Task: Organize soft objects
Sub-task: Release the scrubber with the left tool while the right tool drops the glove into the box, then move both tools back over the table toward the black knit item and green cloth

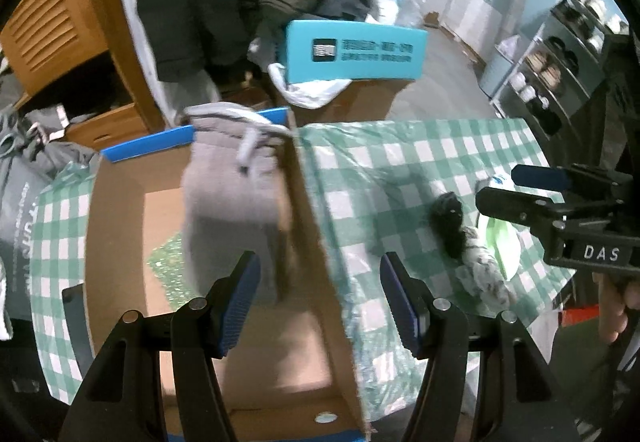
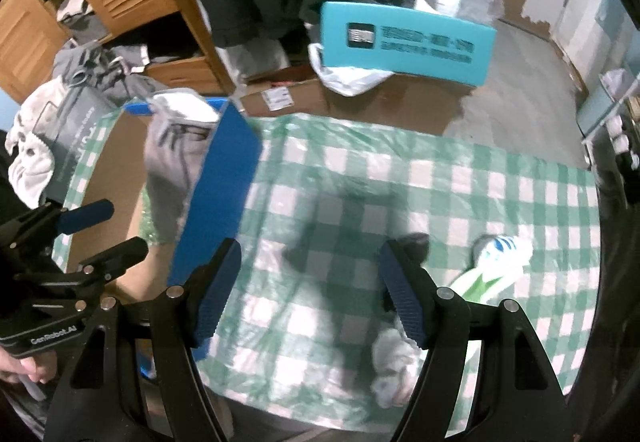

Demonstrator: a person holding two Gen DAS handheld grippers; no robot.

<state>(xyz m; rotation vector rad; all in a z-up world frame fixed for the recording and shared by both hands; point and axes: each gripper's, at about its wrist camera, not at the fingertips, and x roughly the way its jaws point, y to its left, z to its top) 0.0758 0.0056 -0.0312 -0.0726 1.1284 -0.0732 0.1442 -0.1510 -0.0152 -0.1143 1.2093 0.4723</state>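
While both grippers hang over the table with nothing in them, the job now, I think, is to pick the next soft thing and put it in the box. The left gripper (image 1: 320, 306) has its jaws wide apart and empty, right above the side wall of the cardboard box (image 1: 120, 242). The right gripper (image 2: 310, 294) also has its jaws apart and empty, over the green checked cloth (image 2: 440, 178).

Closest to the right gripper is a pale patterned sock (image 2: 394, 362), lying just beside its right finger. A black sock (image 1: 448, 226) lies touching it, a little farther on. Next to those is a white and green sock (image 2: 500, 262) (it looks like a small bunch, but the picture is blurry).

To do it well, I would bring the right gripper straight down over one sock, with one finger on each side, and squeeze the thick middle so it does not slip. Take one sock only.

Farther off, a grey cloth piece (image 1: 232, 194) hangs over the back edge of the box, partly inside. It may need a push all the way in. Behind the table stands a light blue box (image 2: 404, 42).
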